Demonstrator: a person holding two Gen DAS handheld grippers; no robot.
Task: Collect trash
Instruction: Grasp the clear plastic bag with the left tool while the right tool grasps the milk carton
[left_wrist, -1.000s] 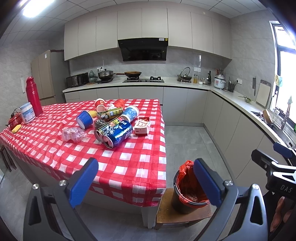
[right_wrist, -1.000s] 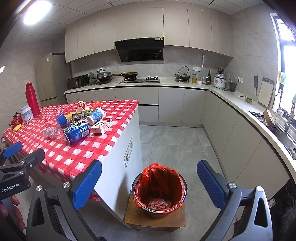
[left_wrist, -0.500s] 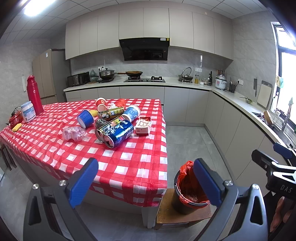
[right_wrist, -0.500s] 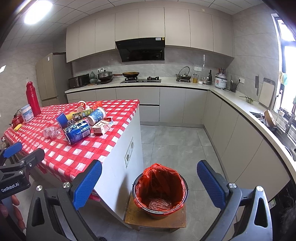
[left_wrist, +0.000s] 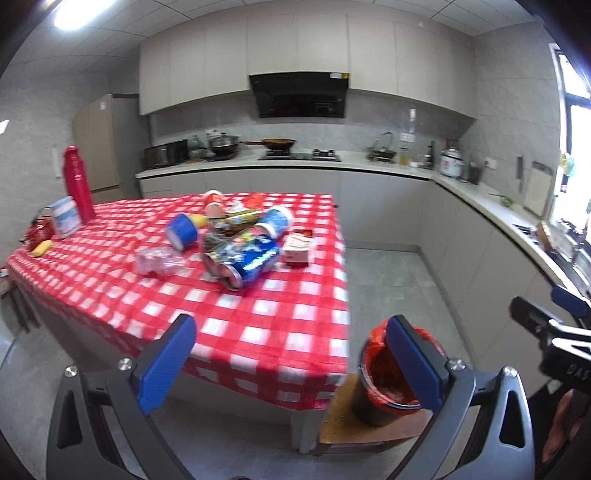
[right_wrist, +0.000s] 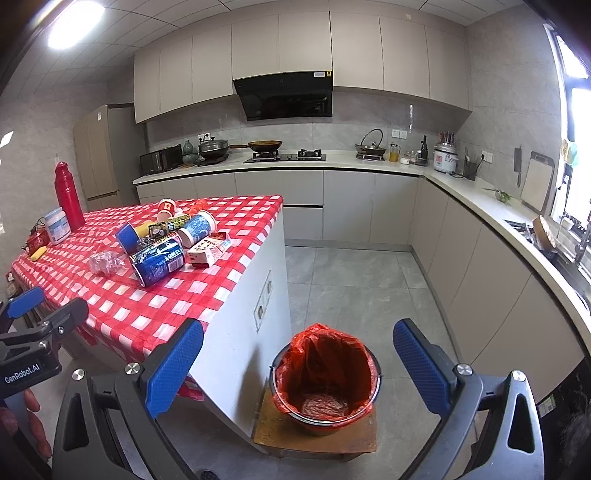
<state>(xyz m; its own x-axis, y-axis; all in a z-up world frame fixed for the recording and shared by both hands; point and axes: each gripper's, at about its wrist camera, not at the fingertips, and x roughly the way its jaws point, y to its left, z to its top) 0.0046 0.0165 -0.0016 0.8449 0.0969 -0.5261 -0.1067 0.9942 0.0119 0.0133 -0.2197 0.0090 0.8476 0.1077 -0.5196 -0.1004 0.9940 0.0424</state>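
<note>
Right wrist view | both my claws, left gripper and right gripper, spread empty | trash pile on table beside bin | risk: cans roll off when nudged.

Glossy plastic checked tablecloth; shiny metal cans; crinkled red plastic bin liner; wooden stool.

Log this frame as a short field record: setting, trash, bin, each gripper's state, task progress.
setting: kitchen, table with red checked cloth
trash: pile of cans, cups, a small carton and crumpled plastic on the table
bin: bucket with red liner on a low wooden stand beside the table
left gripper: open, holds nothing
right gripper: open, holds nothing, above the bin
progress: nothing picked up yet
</note>
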